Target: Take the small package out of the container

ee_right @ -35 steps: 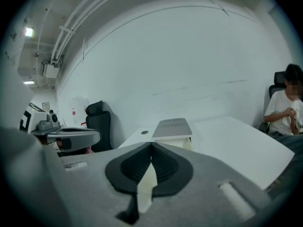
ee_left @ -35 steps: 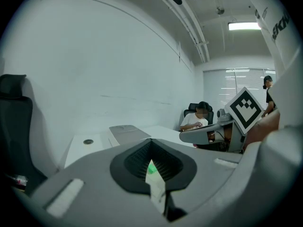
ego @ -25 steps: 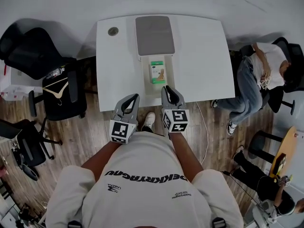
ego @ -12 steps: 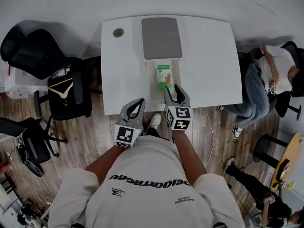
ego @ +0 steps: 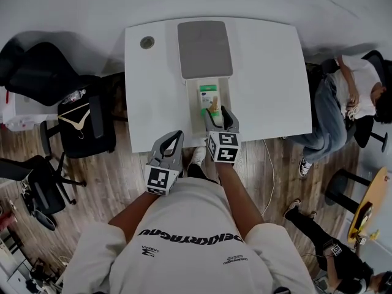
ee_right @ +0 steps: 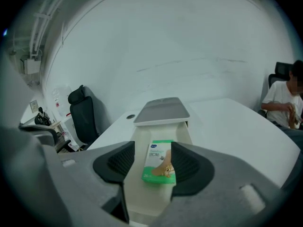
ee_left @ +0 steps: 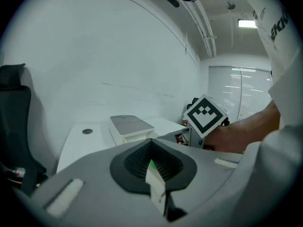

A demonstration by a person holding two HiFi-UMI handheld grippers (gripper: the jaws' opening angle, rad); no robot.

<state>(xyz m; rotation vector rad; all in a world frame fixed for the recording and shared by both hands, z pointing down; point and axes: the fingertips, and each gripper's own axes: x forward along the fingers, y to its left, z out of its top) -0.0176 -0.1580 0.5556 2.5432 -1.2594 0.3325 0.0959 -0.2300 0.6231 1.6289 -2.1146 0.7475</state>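
A small green and white package (ego: 208, 97) lies flat in the open cream tray (ego: 197, 118) of a white container with a grey lid (ego: 204, 40) on the white table. My right gripper (ego: 217, 116) hangs over the tray's near end, pointing down at the package. In the right gripper view its jaws have just been opening; the package (ee_right: 160, 162) shows in the gap between them, and neither pad presses on it. My left gripper (ego: 176, 135) is off the table's front edge, left of the tray, its jaws shut with nothing between them.
A round cable hole (ego: 147, 41) sits at the table's far left corner. Black office chairs (ego: 73, 112) stand left of the table. A seated person (ego: 343, 97) is at its right side. The table's front edge (ego: 159, 141) runs just beyond my left gripper.
My right gripper has moved forward and down over the tray, toward the package, and its jaws have spread apart. The left gripper has stayed where it was.
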